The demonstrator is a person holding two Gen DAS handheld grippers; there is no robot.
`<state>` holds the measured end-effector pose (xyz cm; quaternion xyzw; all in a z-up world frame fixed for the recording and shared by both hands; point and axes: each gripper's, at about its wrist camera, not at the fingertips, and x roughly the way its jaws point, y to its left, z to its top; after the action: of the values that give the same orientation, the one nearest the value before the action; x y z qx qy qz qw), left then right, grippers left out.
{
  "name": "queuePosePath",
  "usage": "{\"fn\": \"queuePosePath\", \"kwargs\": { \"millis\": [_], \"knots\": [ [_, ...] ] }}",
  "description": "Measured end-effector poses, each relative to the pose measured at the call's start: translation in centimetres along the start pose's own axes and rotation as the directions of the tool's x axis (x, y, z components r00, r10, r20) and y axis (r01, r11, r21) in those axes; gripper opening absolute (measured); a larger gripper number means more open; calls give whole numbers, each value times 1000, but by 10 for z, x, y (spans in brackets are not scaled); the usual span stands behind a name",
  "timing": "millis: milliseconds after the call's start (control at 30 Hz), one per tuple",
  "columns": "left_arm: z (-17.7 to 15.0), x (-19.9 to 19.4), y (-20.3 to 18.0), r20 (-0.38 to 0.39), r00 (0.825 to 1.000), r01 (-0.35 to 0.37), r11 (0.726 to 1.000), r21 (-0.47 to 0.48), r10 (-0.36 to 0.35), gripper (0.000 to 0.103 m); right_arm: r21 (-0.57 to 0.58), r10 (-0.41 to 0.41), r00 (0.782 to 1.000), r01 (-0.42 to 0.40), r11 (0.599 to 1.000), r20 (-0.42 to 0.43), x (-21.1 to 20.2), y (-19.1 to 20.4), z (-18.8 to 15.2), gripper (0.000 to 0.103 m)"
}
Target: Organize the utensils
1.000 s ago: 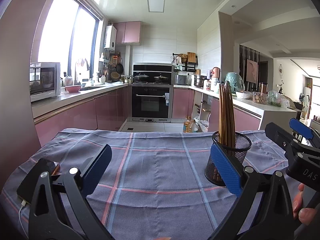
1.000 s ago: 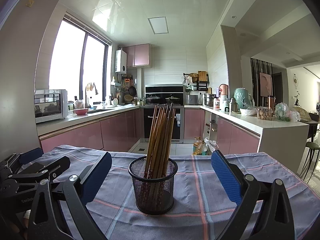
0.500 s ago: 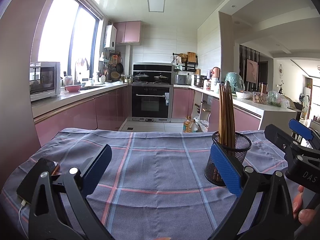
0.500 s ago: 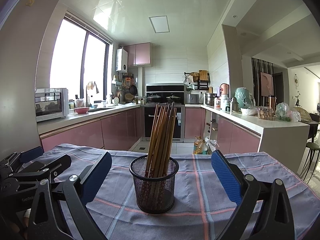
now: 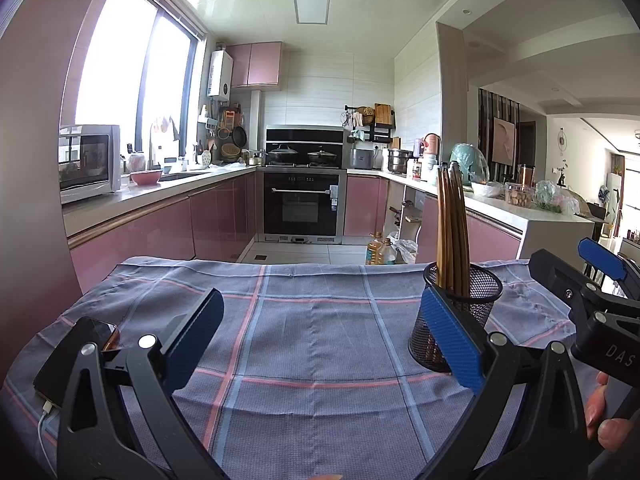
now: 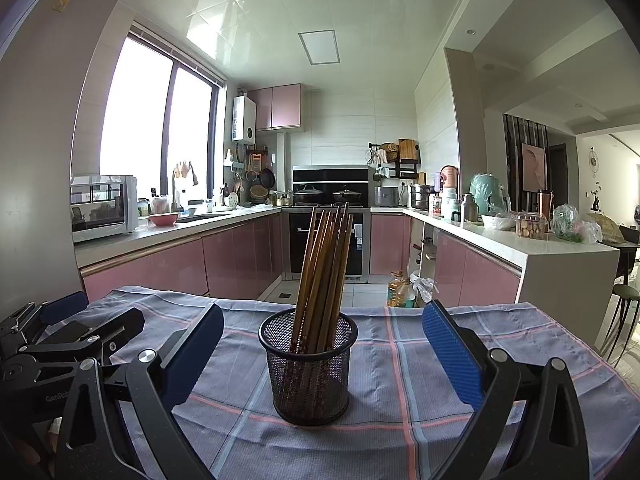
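The chopsticks (image 6: pixel 324 264) appear already gathered, so sorting looks finished or not begun; any next move needs a reach to 12 o'clock. They stand as a brown bundle, leaning slightly, in a black mesh cup (image 6: pixel 310 372) on the table's checked cloth (image 5: pixel 304 344). Right gripper (image 6: pixel 320 354) and left gripper (image 5: pixel 320 340): jaws apart, empty.

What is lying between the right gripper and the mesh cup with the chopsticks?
Nothing: in the right wrist view only bare checked tablecloth separates the open right gripper from the mesh cup of chopsticks.
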<state>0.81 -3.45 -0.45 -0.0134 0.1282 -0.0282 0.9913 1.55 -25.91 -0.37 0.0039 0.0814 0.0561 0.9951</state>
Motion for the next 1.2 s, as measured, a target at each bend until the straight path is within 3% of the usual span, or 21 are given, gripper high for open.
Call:
{"fn": "queuePosePath", "kwargs": {
  "millis": [1200],
  "knots": [
    [-1,1,-3,-2,1000,-1,1000,3,1,97,-4,1,1000,-1,1000,2,-1,-4,3,96]
  ]
}}
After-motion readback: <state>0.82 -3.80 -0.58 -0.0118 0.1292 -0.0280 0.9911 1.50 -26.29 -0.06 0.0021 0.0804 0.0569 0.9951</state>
